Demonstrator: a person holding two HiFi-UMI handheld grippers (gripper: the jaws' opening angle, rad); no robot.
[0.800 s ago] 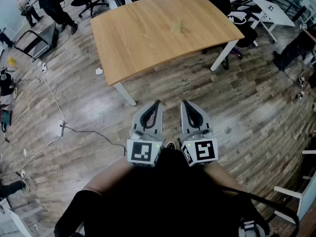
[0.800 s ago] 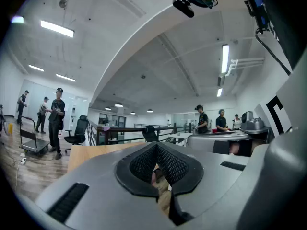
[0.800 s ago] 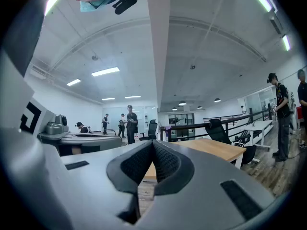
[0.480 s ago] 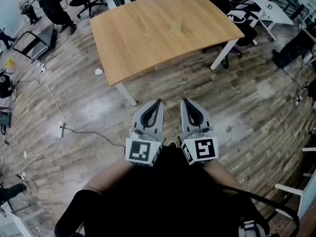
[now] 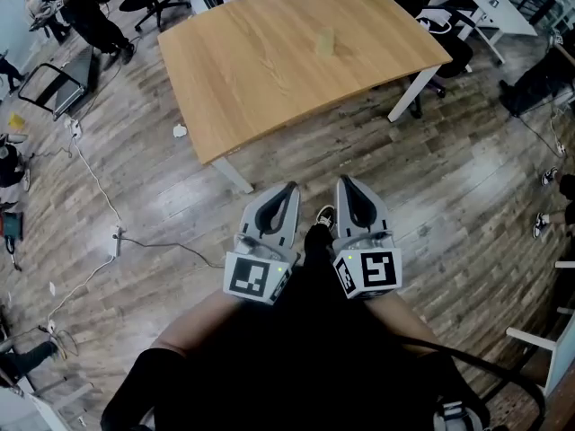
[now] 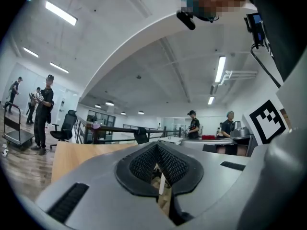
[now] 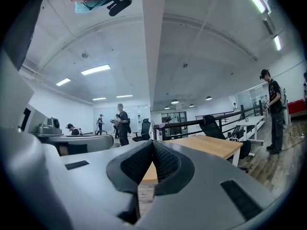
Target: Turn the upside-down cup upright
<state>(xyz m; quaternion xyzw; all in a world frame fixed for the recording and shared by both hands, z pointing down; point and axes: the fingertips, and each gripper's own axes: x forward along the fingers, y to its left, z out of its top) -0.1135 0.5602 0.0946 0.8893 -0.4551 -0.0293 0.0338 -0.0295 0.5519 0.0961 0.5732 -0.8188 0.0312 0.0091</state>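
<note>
Cup (image 5: 325, 43): a small pale shape near the middle of the tabletop (image 5: 252, 70), a little toward its right edge, with nothing else on the wood (too small here to tell which way up it sits). The task looks to be at the approach step, with no reach begun. The left gripper (image 5: 287, 188) and right gripper (image 5: 345, 181) are held level side by side over the floor (image 5: 467, 178), well short of the near edge, each with its jaws together on nothing. Next, the person must close in on the near edge, spread one gripper's jaws and bring it to the cup's side. Against the earlier frames, a shoe (image 5: 323, 215) now shows between the grippers, and the tabletop sits slightly larger in the head view.
</note>
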